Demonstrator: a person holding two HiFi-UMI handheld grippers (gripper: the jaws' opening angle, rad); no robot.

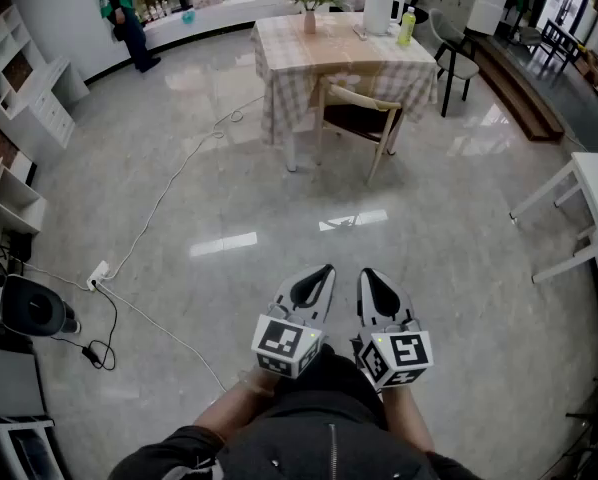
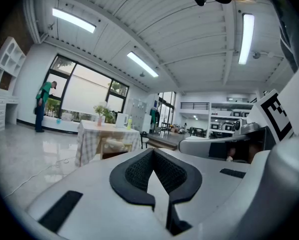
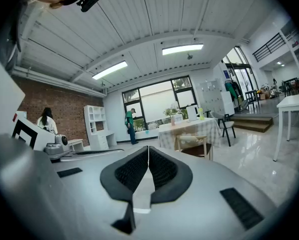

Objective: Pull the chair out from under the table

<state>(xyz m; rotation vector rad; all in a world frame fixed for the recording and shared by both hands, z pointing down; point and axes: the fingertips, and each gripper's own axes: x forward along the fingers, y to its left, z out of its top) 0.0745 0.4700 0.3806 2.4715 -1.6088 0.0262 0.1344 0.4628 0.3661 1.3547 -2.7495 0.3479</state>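
A wooden chair (image 1: 359, 118) with a dark seat is tucked under the near side of a table (image 1: 279, 43) covered with a checked cloth, far ahead of me. The chair (image 2: 114, 146) also shows small in the left gripper view and, as the chair (image 3: 193, 145), in the right gripper view. My left gripper (image 1: 324, 272) and right gripper (image 1: 367, 276) are side by side close to my body, both shut with nothing between the jaws. Several steps of bare floor separate them from the chair.
On the table stand a flower vase (image 1: 309, 8), a white kettle (image 1: 381, 10) and a green bottle (image 1: 407, 26). A black chair (image 1: 454, 60) is at its right side. A cable (image 1: 169, 193) crosses the floor to a power strip (image 1: 97, 274). A white table (image 1: 589, 208) stands right; a person (image 1: 127, 13) far left.
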